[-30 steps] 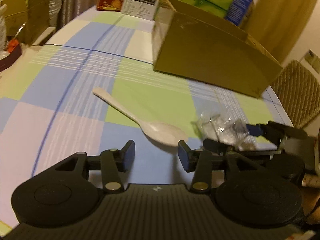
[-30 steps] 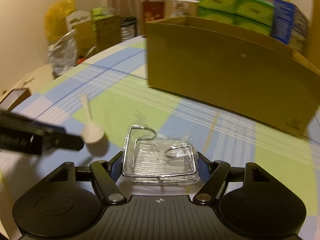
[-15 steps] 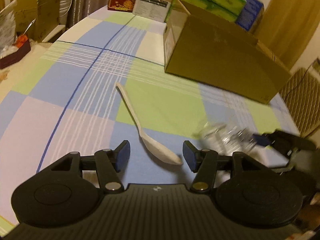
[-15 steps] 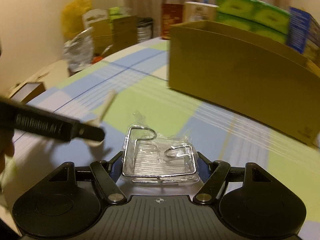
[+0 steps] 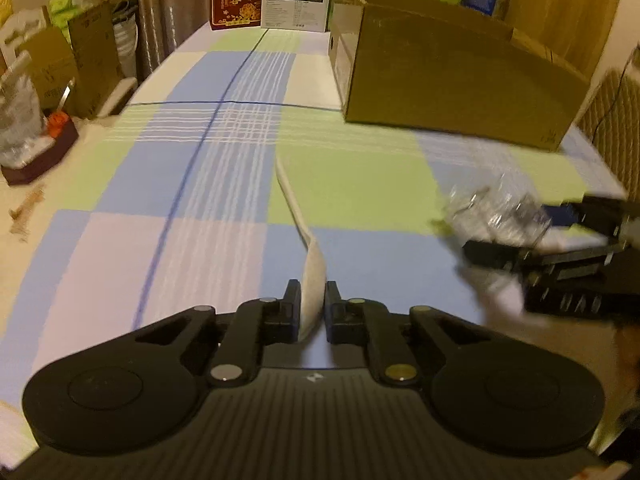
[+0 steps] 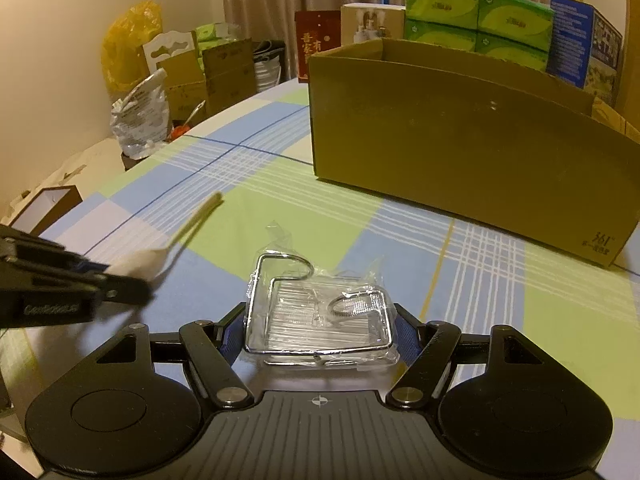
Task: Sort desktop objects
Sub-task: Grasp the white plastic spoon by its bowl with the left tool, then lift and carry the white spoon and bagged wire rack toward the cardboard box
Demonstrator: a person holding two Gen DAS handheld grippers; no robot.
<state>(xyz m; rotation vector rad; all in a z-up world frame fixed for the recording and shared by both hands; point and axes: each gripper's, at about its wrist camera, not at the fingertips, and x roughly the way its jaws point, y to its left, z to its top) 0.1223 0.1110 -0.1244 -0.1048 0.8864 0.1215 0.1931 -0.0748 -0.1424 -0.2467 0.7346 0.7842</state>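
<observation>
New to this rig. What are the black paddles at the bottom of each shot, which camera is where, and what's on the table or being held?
No robot arm here: a person holds a two-finger gripper in each hand, and each has a fisheye camera looking forward along its fingers. The black paddles are each gripper's own body and linkages.

Left wrist view: the left gripper has closed on the bowl end of a white spoon, whose handle points away over the checked tablecloth. The blurred black shape at right is the other gripper.

Right wrist view: the right gripper holds a wire hook rack in clear plastic wrap by its sides. The left gripper and spoon show at left.

A large open cardboard box stands further back on the table, perhaps the sorting target. Other boxes stand behind it.
</observation>
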